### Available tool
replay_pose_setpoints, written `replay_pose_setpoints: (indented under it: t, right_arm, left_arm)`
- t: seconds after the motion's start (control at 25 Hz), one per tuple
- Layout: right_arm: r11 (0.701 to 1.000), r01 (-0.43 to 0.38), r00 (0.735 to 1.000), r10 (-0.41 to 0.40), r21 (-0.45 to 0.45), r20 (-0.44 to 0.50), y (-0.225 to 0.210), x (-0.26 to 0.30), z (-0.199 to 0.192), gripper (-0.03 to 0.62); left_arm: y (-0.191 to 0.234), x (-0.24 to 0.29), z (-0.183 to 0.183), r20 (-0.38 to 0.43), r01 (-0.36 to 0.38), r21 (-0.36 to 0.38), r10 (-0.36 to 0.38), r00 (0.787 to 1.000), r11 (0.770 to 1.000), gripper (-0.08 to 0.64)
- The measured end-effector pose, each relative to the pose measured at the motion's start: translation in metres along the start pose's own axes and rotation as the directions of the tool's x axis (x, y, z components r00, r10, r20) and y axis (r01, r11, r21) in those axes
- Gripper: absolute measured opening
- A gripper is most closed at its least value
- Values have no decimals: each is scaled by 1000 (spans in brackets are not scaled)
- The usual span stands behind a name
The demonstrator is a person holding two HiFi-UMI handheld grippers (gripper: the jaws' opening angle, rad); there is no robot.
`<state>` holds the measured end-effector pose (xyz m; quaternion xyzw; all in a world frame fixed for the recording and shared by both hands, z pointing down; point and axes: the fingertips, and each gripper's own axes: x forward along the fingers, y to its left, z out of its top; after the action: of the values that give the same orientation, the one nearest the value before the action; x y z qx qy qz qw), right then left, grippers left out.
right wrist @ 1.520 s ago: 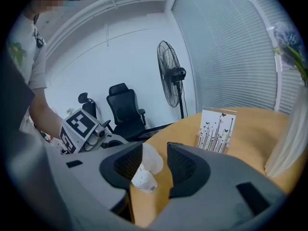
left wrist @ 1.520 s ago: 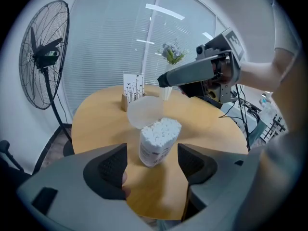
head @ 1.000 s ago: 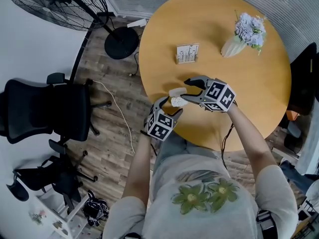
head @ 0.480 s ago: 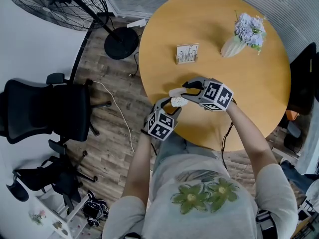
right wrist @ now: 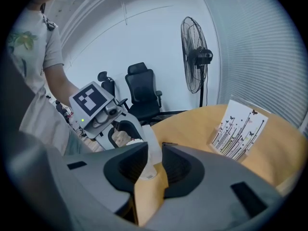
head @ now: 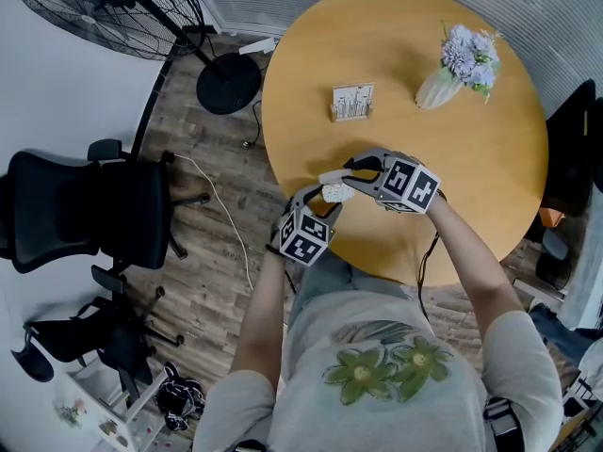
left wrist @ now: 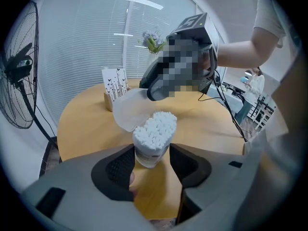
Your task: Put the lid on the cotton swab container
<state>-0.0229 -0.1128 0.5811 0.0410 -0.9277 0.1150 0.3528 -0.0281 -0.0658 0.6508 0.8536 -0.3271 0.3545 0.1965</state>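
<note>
Now gripping the small clear plastic cotton swab container (left wrist: 153, 139), packed with white tips, low on its walls in the left gripper (left wrist: 151, 160), after just closing its jaws onto it. Keeping its long axis nearly upright above the round wooden table (head: 471, 139). Pinching the thin translucent white lid (right wrist: 147, 143) in the right gripper (right wrist: 153, 160), jaws just closing onto it. Holding that lid tilted, just beyond and left of the swab heads, not over the mouth; probably needing levelling, then lowering along the container's axis.
</note>
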Motion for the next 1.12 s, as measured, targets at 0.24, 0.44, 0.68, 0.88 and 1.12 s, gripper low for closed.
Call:
replay_pose_setpoints:
  t: [0.24, 0.44, 0.68, 0.88, 1.12]
  right_arm:
    - [1000, 5, 1000, -5, -24, -8, 4, -2, -2, 97]
    - [999, 6, 1000, -6, -37, -7, 8, -3, -3, 109]
    - [999, 4, 1000, -4, -44, -4, 11, -4, -4, 110]
    - [998, 2, 1000, -2, -55, -2, 15, -6, -5, 117]
    - [998, 4, 1000, -3, -68, 10, 19, -7, -4, 124]
  left_arm:
    - [-2, 1, -1, -6, 5, 4, -5, 1000, 1000, 229]
    - [-1, 1, -1, -9, 4, 1, -4, 1000, 1000, 229]
    - [-2, 1, -1, -8, 9, 1, -9, 1000, 1000, 229]
    - [-2, 1, -1, -10, 9, 3, -9, 1000, 1000, 230]
    - [-2, 1, -1, -10, 8, 1, -8, 1000, 1000, 229]
